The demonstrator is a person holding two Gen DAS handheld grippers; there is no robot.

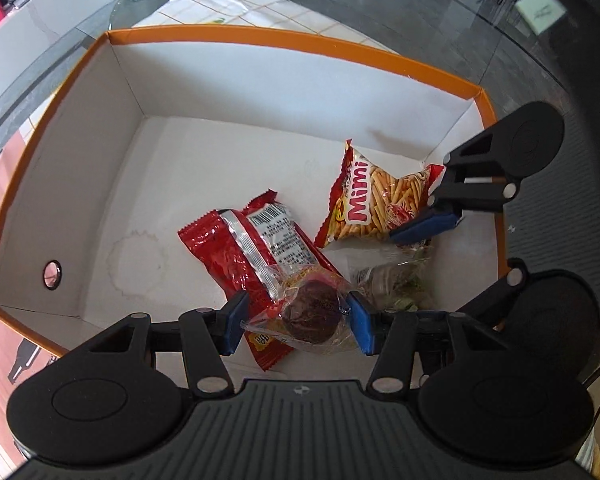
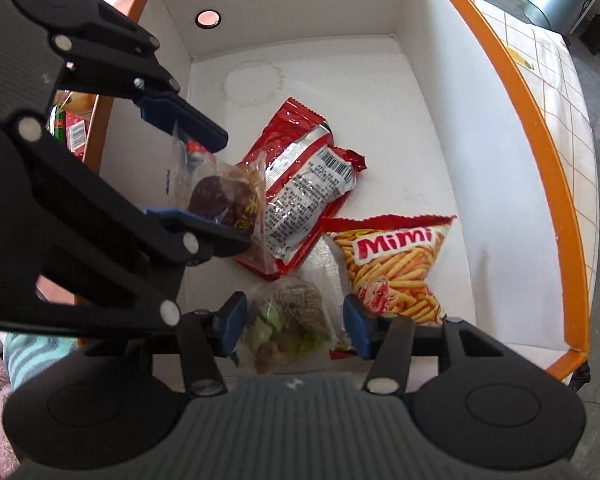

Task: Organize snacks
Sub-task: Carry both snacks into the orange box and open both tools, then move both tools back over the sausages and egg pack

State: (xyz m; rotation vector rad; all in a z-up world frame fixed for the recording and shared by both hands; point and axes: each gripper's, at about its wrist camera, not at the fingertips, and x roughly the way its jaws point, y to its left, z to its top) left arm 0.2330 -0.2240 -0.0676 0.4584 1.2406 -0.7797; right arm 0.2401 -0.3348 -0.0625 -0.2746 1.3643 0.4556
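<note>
Left gripper (image 1: pixel 296 322): clamped on clear-wrapped dark pastry (image 1: pixel 312 316), held above red packet (image 1: pixel 244 252).
Right gripper (image 2: pixel 294 324): spread wide, straddling clear bag of mixed snacks (image 2: pixel 288 320), not pinching.
Mimi bag (image 2: pixel 396 268): flat beside.
Box (image 1: pixel 260 38): white inside, orange-rimmed, holding all.

Left gripper (image 2: pixel 204 178) hides the near end of the red foil packet (image 2: pixel 300 184). Small print on that packet is illegible. Clear-wrapped snack (image 2: pixel 288 320) contents are indistinct.
</note>
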